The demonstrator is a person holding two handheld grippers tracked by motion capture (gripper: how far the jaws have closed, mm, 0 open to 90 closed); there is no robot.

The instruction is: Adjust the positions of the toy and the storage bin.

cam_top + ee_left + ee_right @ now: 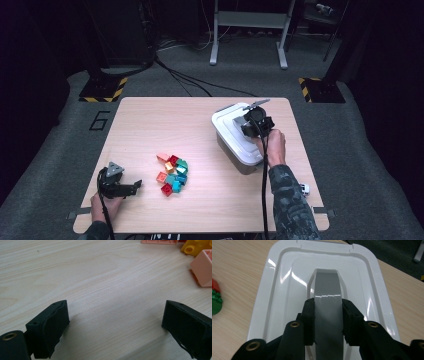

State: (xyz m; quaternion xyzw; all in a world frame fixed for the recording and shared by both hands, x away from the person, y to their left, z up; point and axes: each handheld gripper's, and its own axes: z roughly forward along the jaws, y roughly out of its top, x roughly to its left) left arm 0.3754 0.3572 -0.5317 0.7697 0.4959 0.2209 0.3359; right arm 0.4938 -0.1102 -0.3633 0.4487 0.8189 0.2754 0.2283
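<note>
Glossy white lid [284,290] with raised grey handle [328,302], atop box at surface [165,125] right. Right gripper [328,320] fingers clamped on handle. Left gripper [115,322] fingers apart, near-left beside coloured bricks [172,174].

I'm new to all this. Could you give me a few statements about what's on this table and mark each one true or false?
1. The right gripper is clamped on the grey handle of the white lid. True.
2. The left gripper holds a brick. False: its jaws stand open over bare table.
3. The bricks lie in a pile between the two grippers. True.
4. The lid is off the box. False: it sits on it.
</note>
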